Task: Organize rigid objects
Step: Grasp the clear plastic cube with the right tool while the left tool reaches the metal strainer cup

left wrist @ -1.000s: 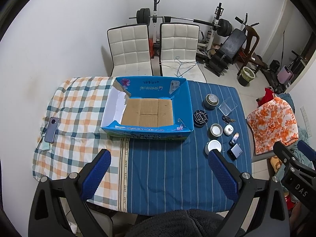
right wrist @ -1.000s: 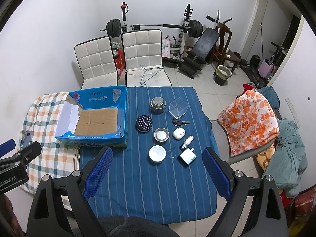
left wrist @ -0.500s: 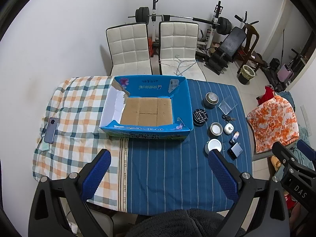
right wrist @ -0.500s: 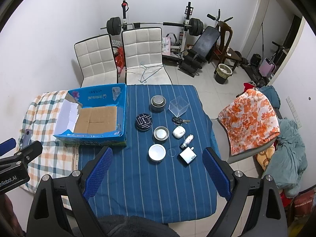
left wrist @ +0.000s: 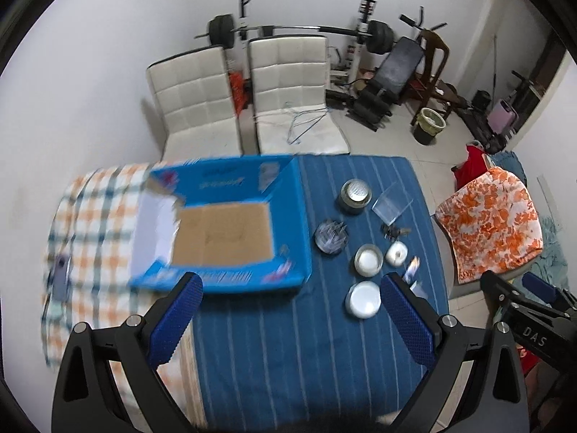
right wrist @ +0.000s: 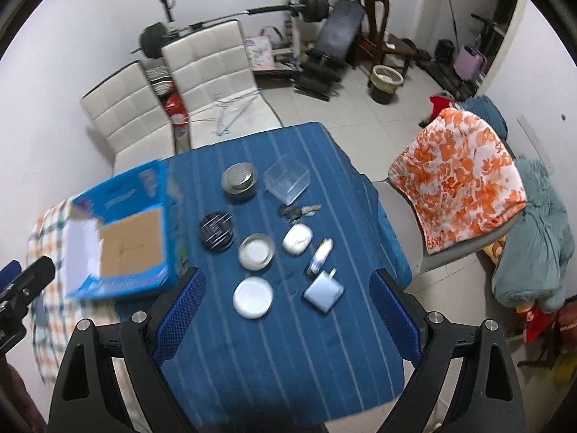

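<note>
Below right claw (right wrist: 287, 310), white lid (right wrist: 252, 297), between its open fingers

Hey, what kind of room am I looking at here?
Probably a spare room in a home, used for both dining and exercise: a cloth-covered table with two white chairs behind it, and a barbell and weight bench against the far wall.
</note>
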`<state>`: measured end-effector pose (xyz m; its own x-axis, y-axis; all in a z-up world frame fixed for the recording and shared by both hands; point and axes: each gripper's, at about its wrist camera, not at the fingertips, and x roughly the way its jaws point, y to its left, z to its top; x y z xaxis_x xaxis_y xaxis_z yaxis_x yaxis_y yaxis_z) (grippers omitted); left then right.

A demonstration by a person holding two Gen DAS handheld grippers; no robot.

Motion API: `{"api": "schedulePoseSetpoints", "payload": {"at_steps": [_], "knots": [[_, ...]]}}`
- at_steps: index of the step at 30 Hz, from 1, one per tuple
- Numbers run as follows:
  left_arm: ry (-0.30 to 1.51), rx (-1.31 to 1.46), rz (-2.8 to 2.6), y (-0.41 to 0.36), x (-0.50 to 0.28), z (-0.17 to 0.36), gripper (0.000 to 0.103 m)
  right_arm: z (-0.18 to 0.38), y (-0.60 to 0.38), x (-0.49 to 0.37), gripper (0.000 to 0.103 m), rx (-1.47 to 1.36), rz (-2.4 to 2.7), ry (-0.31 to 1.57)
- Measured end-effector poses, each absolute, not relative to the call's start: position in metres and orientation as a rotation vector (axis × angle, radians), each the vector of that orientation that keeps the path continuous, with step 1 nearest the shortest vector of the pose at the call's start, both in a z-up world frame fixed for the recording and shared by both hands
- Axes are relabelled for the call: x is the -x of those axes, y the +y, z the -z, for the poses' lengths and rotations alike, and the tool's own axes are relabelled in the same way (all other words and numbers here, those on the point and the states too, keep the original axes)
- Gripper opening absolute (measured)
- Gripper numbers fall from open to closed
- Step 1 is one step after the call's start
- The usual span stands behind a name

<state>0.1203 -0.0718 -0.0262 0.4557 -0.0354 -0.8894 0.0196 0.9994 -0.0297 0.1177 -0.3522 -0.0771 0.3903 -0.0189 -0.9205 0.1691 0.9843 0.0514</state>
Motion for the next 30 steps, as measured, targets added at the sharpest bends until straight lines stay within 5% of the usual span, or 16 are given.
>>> {"api": "schedulePoseSetpoints", "payload": {"at_steps": [15,21,23,30], "knots": [[1.345,-0.080,-0.008,-0.158,-0.326,0.201,0.101,0.296,-0.338,-0.363,0.094,0.363,-0.144,1.477],[1.376,-0.055,-0.031,-0.159,-0.349,0.232,0.101,0.349,-0.337,-0.397,0.093,0.321,-0.186,1.602],[1.387,-0.049,-0.042,-0.157,-0.354,0.239,0.101,0.357,-0.341,-0.401,0.075,0.235,-0.187,1.638],[1.397,-0.047,-0.022,-0.170,-0.360,0.252,0.101,0.359,-0.410,-0.395,0.072,-0.084,0.168,1.677]]}}
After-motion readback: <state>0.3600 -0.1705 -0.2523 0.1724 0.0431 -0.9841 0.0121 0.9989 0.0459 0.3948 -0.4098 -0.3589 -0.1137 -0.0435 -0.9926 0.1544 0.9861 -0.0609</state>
